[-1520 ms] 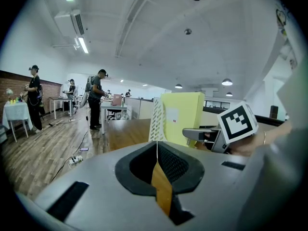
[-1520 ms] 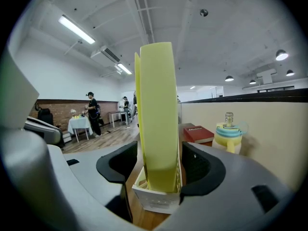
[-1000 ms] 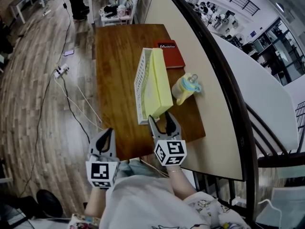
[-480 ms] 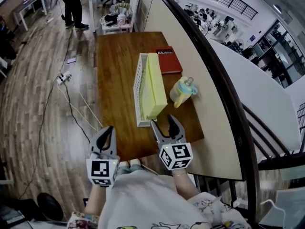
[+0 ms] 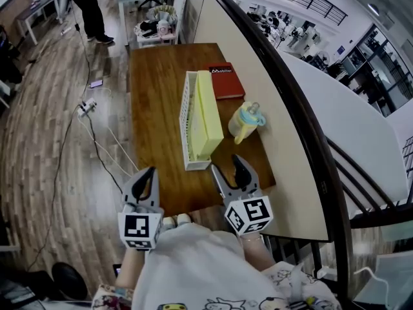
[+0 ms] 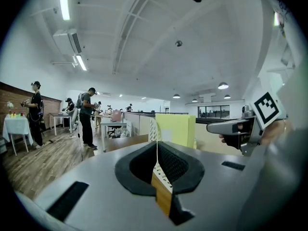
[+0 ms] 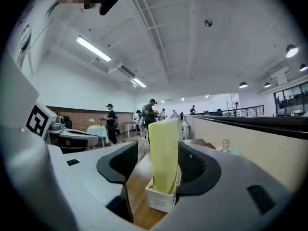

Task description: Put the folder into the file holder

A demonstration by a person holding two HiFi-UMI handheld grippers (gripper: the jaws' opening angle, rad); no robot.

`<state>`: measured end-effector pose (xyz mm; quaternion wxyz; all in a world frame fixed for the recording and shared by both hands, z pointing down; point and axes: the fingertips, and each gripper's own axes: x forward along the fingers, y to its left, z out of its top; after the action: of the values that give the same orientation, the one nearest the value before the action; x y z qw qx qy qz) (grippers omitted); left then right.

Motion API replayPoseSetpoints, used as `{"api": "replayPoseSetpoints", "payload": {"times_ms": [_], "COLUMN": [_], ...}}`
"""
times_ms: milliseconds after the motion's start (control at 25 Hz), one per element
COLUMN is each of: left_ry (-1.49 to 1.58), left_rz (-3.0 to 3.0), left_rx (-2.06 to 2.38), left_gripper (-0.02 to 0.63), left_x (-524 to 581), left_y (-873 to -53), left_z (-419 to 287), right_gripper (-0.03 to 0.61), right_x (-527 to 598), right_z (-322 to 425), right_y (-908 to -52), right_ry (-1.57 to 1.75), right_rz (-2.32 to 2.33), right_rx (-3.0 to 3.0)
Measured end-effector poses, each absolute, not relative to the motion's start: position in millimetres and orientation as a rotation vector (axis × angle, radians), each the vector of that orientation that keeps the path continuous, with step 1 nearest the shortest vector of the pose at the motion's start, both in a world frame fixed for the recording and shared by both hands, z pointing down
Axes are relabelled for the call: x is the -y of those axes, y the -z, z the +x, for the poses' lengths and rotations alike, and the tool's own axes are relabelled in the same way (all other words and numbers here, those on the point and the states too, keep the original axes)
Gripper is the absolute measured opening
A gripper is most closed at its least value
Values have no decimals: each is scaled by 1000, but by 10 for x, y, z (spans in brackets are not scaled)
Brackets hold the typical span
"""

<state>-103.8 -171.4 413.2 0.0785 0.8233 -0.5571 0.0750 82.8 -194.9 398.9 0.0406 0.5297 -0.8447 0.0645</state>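
A yellow folder [image 5: 208,113] stands on edge inside the white file holder [image 5: 187,118] in the middle of the wooden table [image 5: 155,95]. My right gripper [image 5: 230,168] is open and holds nothing; it hovers at the table's near edge, just short of the holder's near end. In the right gripper view the folder [image 7: 164,153] and holder [image 7: 161,201] show between the parted jaws of the gripper [image 7: 161,165], apart from them. My left gripper [image 5: 147,174] is shut and empty, off the table's near left corner. Its own view shows the gripper [image 6: 157,150], with the folder [image 6: 175,129] beyond.
A red book [image 5: 226,81] lies behind the holder, and a baby bottle [image 5: 245,121] with a blue top stands to its right. A beige partition [image 5: 290,128] runs along the table's right side. Cables [image 5: 97,134] trail over the floor on the left. A person [image 5: 87,11] stands far back.
My right gripper has drawn back from the holder's near end towards me and a little to the right, still open. The left gripper has barely moved.
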Motion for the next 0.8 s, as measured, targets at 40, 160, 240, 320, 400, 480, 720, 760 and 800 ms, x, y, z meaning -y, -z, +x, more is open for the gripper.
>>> {"api": "replayPoseSetpoints", "payload": {"times_ms": [40,160,240,320,400,480,720,760,800], "left_ry": [-227,-220,-219,-220,-221,-217,-237,-236,-237], "left_rz": [2469,2471,2477,2481,2475,2464,2463,2459,2455], "left_rx": [1667,1667,1666,1665,1663,1657,1648,1645,1643], "left_gripper": [5,5,5,5,5,5,5,5,5], "left_x": [1718,1721,1725,1727,1726,1717,1685,1682,1678], "left_y": [-4125,-4104,-4078,-4072,-4097,-4132,-4159,-4174,-4191], "left_z": [-1037,-1030,-1030,-1036,-1043,-1041,-1069,-1073,-1076], "right_gripper": [253,246,229,197,154,112,34,23,17], "right_x": [1937,1893,1867,1846,1831,1819,1797,1798,1799], "right_z": [825,807,795,784,778,785,813,820,828], "right_y": [-3974,-3936,-3899,-3889,-3919,-3955,-3987,-4001,-4016], "right_ry": [-194,-186,-177,-172,-176,-181,-208,-220,-234], "right_rz": [1613,1571,1553,1538,1524,1522,1547,1544,1540], "right_rx": [2594,2615,2626,2630,2627,2616,2607,2606,2606]}}
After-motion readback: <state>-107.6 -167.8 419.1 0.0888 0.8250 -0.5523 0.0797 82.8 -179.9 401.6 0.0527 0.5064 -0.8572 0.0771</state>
